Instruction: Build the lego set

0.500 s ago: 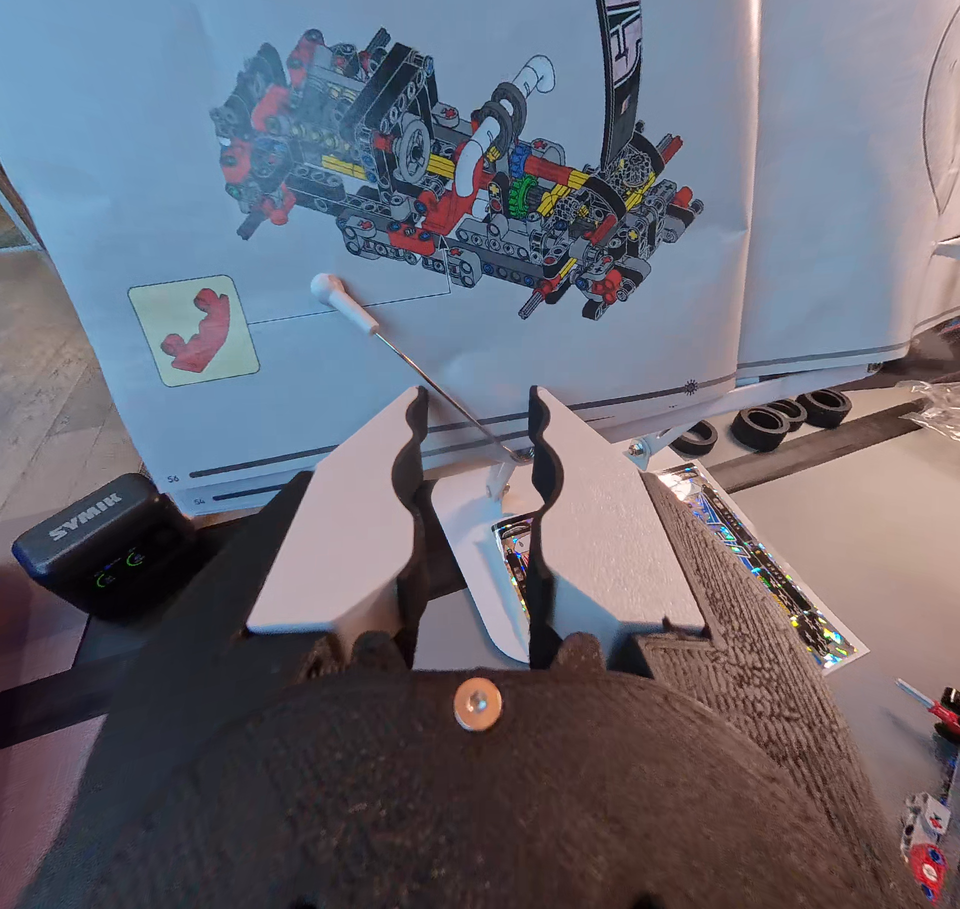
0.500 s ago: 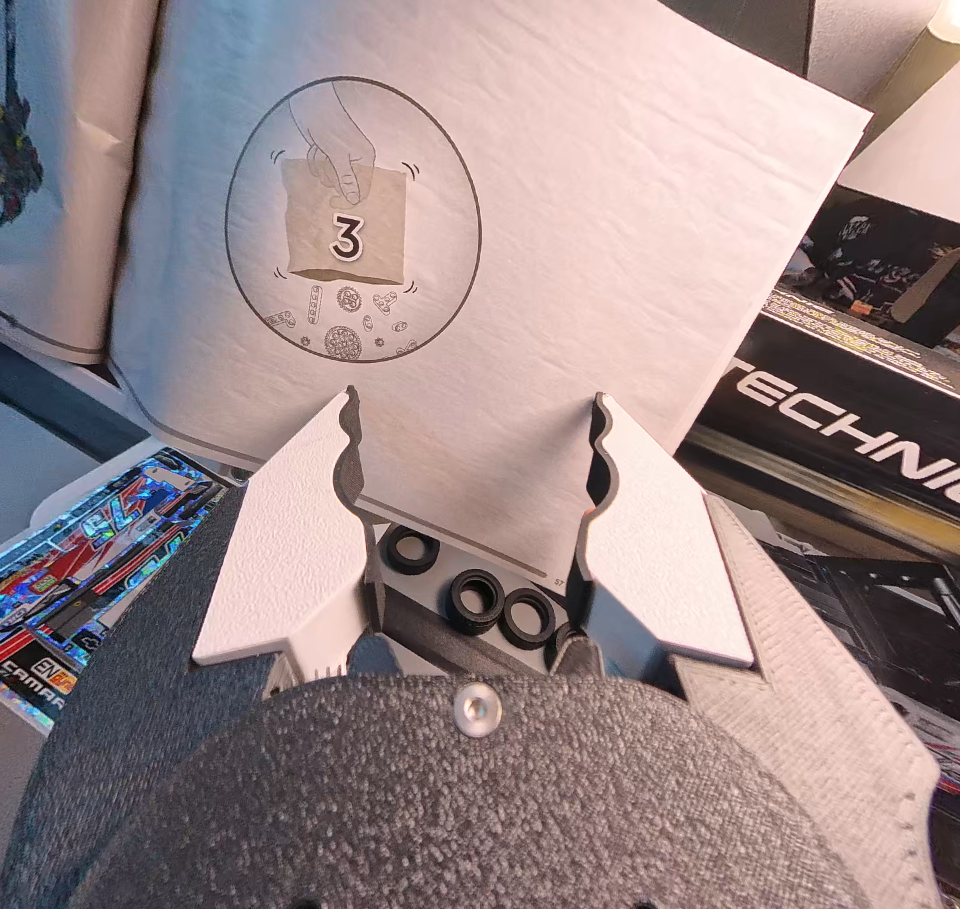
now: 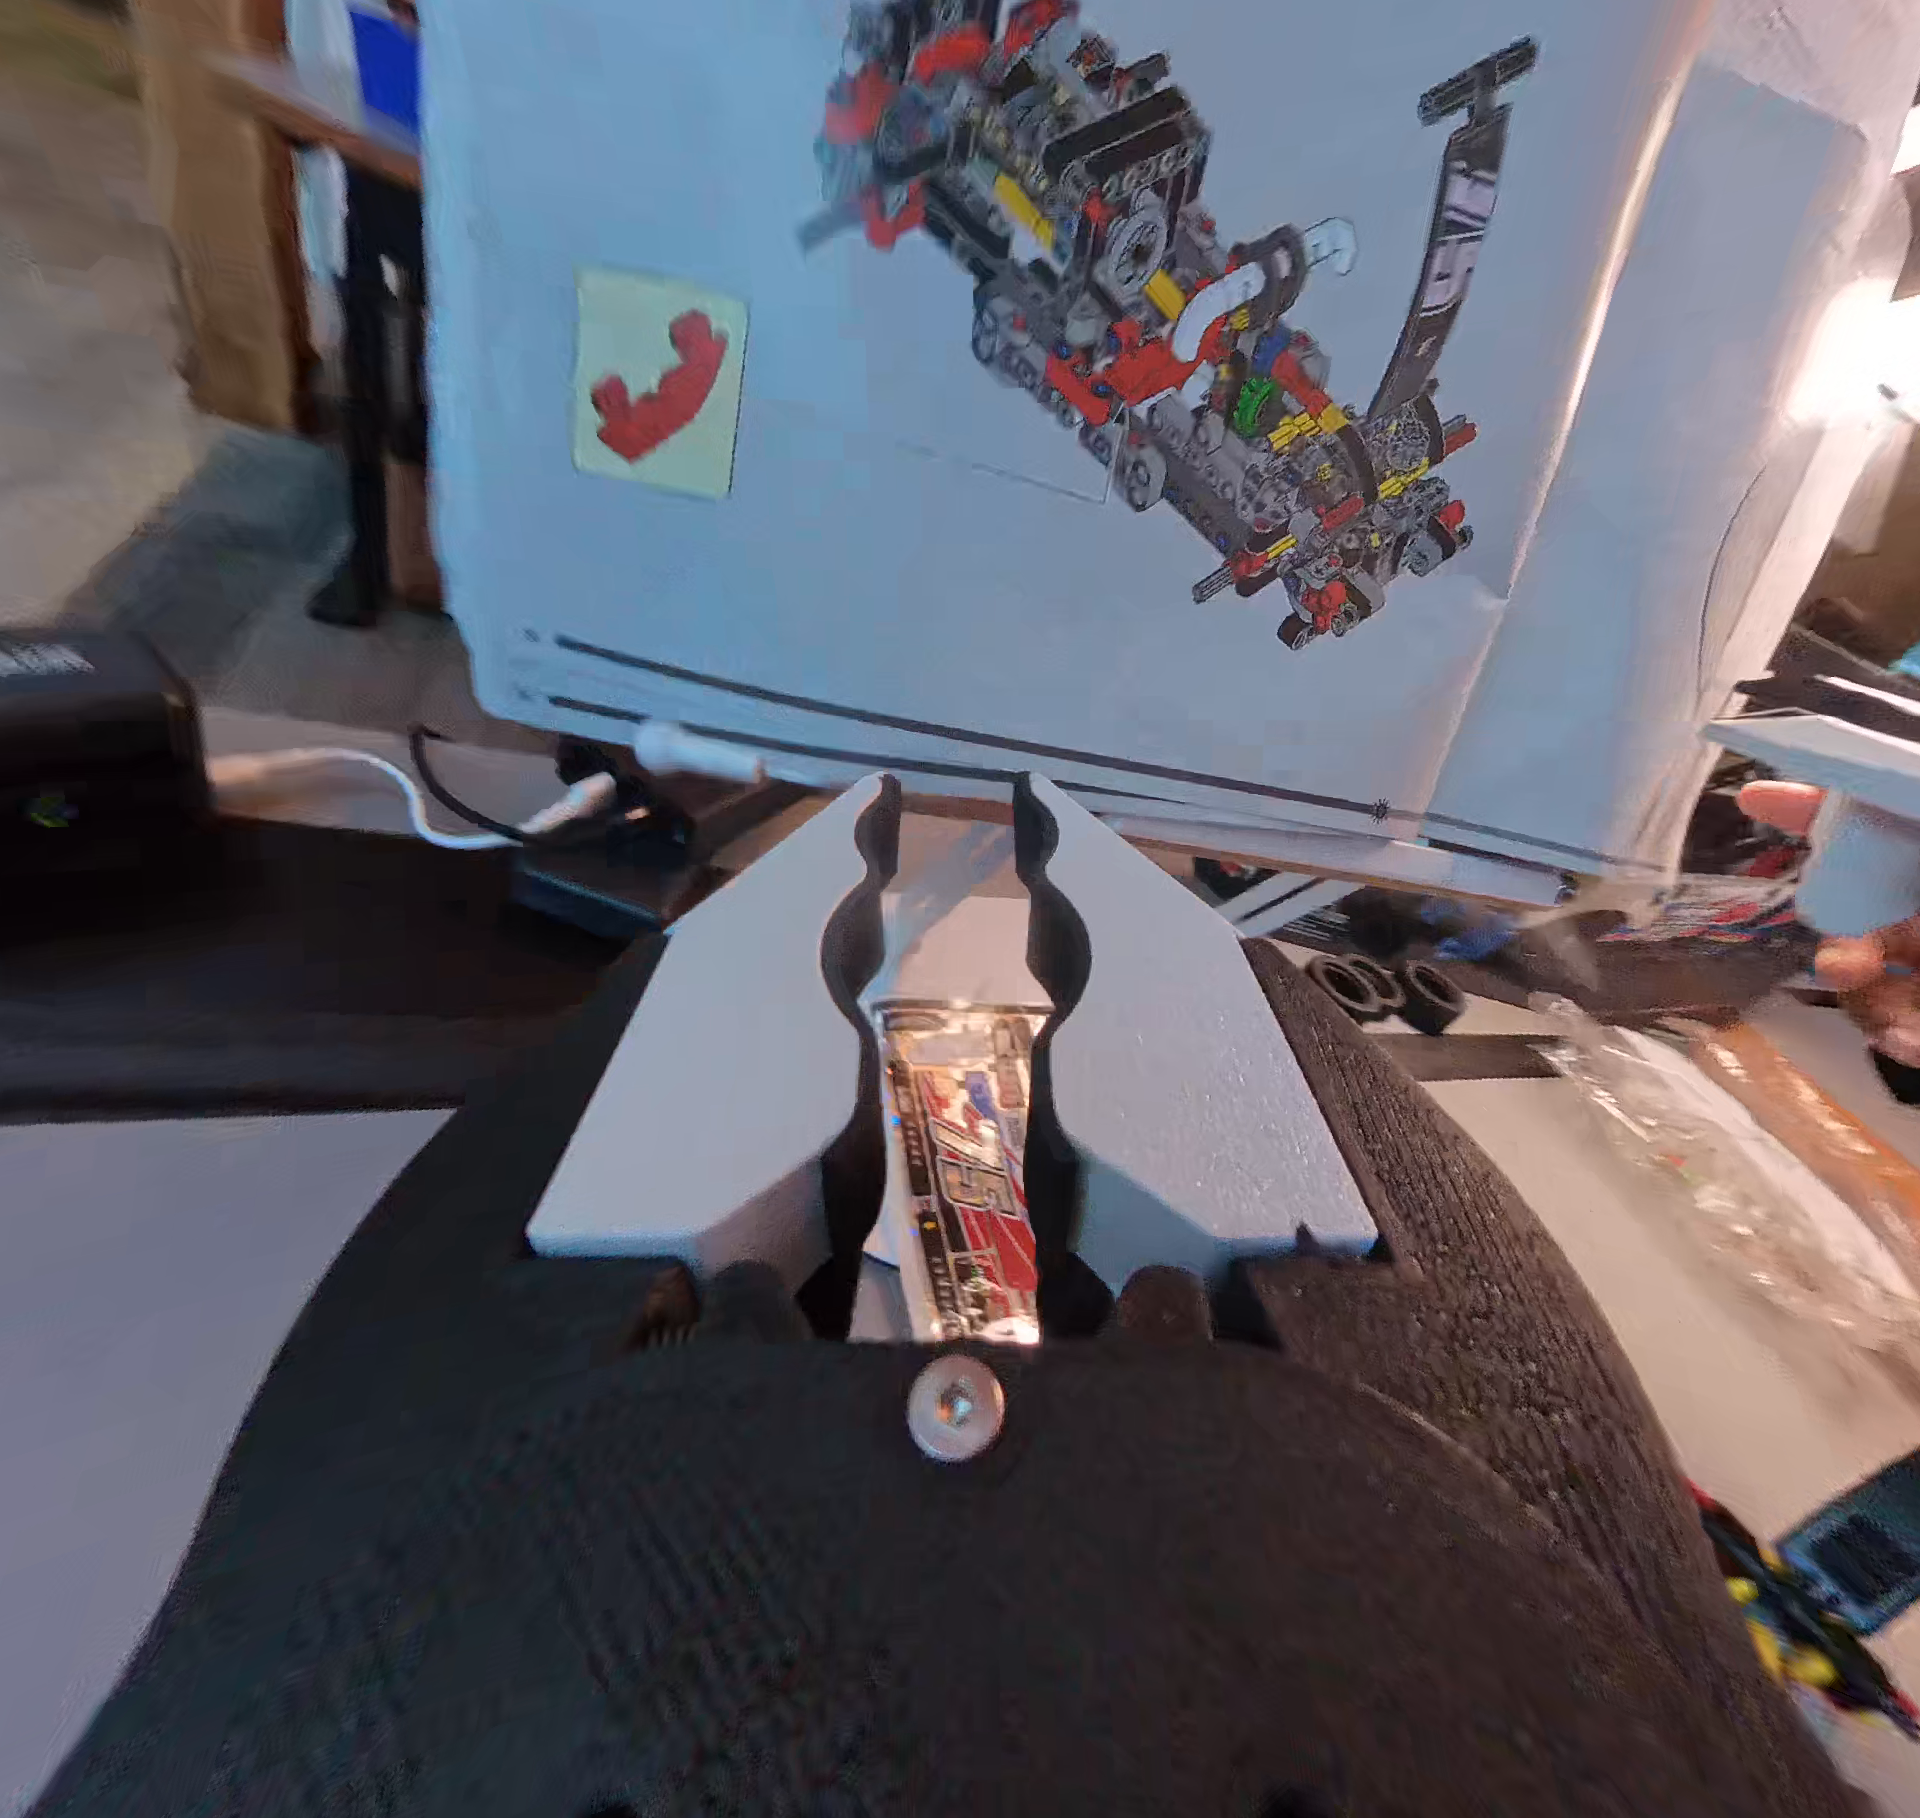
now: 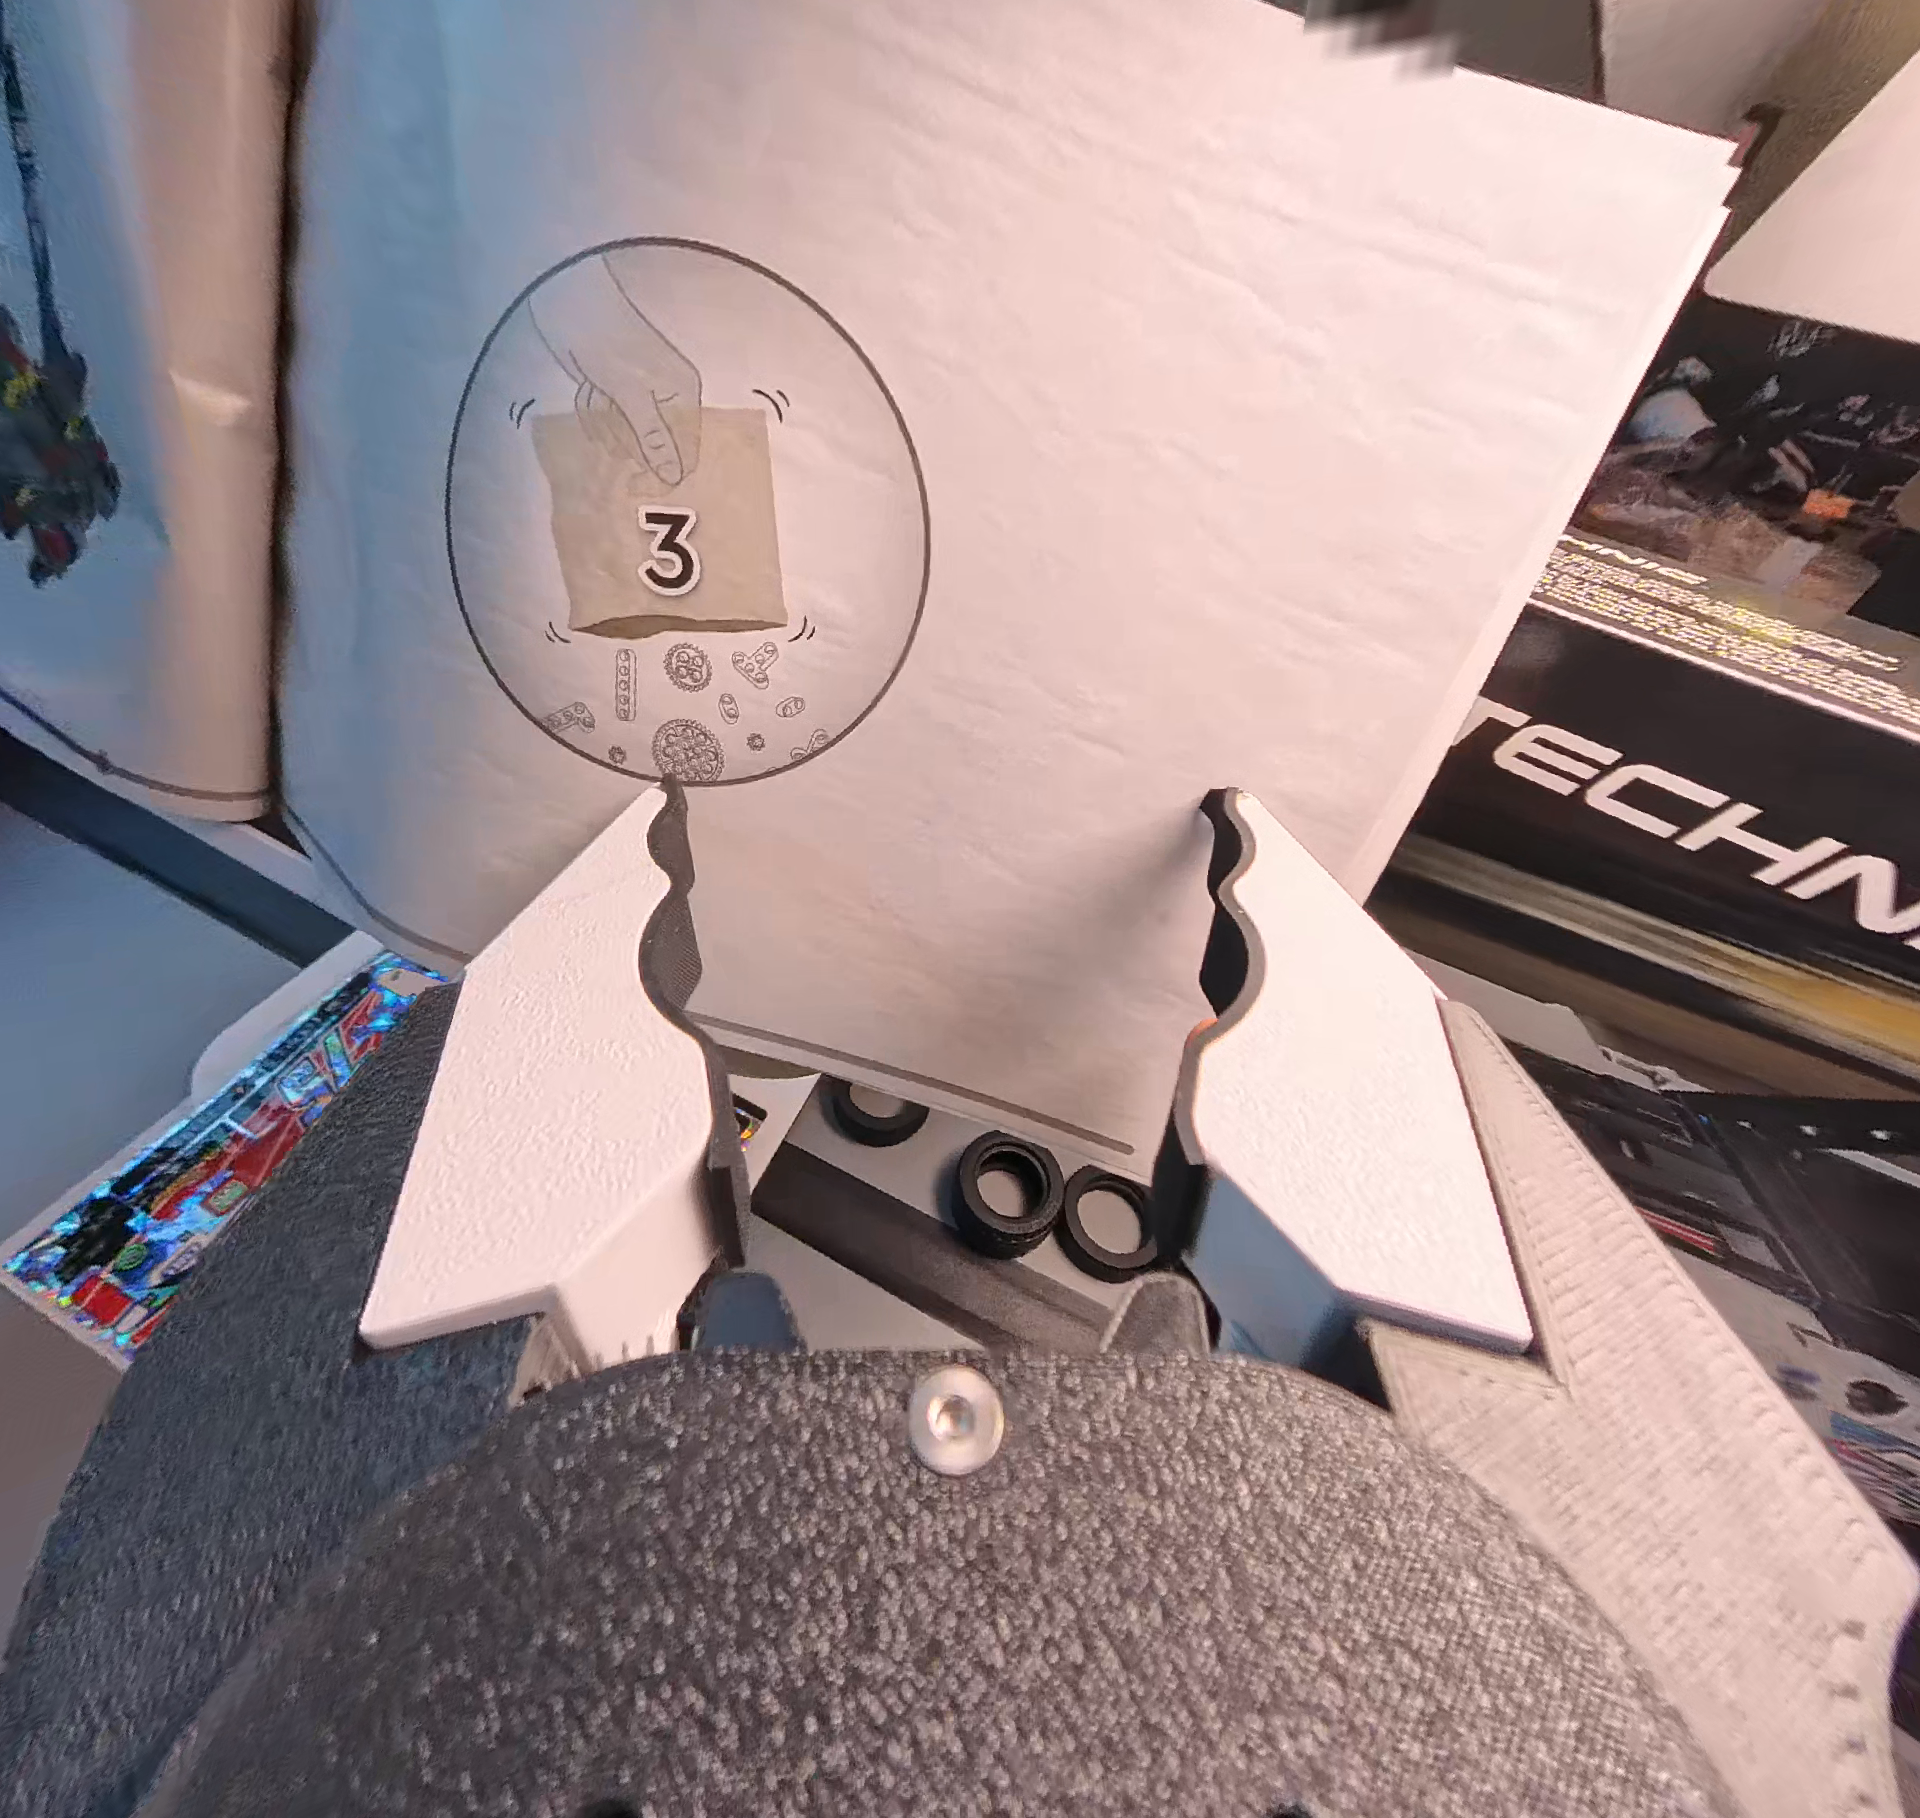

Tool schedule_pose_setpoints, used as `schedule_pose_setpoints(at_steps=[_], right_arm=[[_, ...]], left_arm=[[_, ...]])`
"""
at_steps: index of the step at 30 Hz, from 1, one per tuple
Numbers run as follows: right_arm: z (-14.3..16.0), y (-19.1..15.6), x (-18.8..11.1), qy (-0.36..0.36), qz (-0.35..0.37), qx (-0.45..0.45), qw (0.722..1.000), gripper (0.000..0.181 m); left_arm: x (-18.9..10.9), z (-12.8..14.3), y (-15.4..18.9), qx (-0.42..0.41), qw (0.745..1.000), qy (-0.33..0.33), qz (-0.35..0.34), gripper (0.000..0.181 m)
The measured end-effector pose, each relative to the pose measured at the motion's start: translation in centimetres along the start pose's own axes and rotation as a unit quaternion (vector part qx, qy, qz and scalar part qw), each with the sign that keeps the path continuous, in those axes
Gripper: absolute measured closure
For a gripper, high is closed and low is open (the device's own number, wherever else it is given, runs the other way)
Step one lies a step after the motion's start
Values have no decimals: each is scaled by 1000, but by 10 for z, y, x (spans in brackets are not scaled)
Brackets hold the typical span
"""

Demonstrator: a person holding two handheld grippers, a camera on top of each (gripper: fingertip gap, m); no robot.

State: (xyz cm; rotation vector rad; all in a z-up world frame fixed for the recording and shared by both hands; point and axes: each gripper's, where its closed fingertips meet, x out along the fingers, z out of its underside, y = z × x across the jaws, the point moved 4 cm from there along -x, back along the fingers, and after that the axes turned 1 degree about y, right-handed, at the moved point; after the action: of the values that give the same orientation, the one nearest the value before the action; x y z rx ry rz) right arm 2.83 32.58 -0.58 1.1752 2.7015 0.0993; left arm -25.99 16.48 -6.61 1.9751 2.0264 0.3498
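The open instruction booklet (image 3: pixel 1039 573) stands upright ahead, showing a picture of the build. My left gripper (image 3: pixel 956 783) has its fingers a narrow gap apart just below the booklet's bottom edge. A shiny sticker sheet (image 3: pixel 961 1176) fills that gap lengthwise and seems pinched by its edges. My right gripper (image 4: pixel 951 797) is open and empty, facing the booklet's right page (image 4: pixel 1143 521). Three black tyres (image 4: pixel 1003 1197) lie under that page's edge between the right fingers. They also show in the left wrist view (image 3: pixel 1382 989).
A black device (image 3: pixel 94 729) and cables (image 3: pixel 468 812) lie at the left. The other gripper (image 3: pixel 1860 864), in a hand, and clear plastic (image 3: pixel 1714 1145) are at the right. A sticker sheet (image 4: pixel 208 1197) lies left of the right gripper, the set's box (image 4: pixel 1662 885) to its right.
The left gripper has swung and tilted, so the booklet looks slanted. Its fingers have narrowed, and the sticker sheet now sits straight in the gap. The right gripper has barely moved.
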Motion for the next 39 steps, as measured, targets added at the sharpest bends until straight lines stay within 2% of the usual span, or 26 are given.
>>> schedule_pose_setpoints(at_steps=[2,4,8,10,12,16,21,26,30,34,37,38,39], right_arm=[[2,-7,6,-16,-17,1,1000,79],[2,-12,9,-16,-16,-7,1000,81],[-1,-18,9,-11,-8,-18,1000,89],[-2,-19,7,-9,1,-28,1000,92],[-3,-21,4,-12,8,-40,999,99],[-12,-33,-9,5,-14,-65,998,133],[-27,-60,-32,35,-38,-112,992,136],[-34,-82,-57,45,-79,-135,987,140],[-34,-102,-74,58,-110,-192,973,144],[-22,-142,-88,75,-171,-286,940,149],[-11,-164,-85,72,-189,-345,917,151],[-7,-170,-83,68,-199,-353,912,154],[-3,-177,-83,64,-216,-357,906,153]], left_arm=[[-13,-10,13,70,997,38,-17,154],[-19,-16,35,124,991,49,2,151],[-10,-15,84,210,974,21,79,149],[2,-8,100,242,965,-4,99,148],[17,-3,102,273,958,-30,84,147],[30,-4,105,275,957,-36,87,147],[24,-2,121,291,948,-27,125,145],[7,8,142,324,927,-31,188,136],[-11,-2,159,269,930,-12,249,133],[-25,-32,175,133,938,5,320,128],[-16,-39,181,28,934,-36,354,123],[-9,-39,177,17,938,-48,344,132],[-3,-39,172,23,943,-52,328,153]])
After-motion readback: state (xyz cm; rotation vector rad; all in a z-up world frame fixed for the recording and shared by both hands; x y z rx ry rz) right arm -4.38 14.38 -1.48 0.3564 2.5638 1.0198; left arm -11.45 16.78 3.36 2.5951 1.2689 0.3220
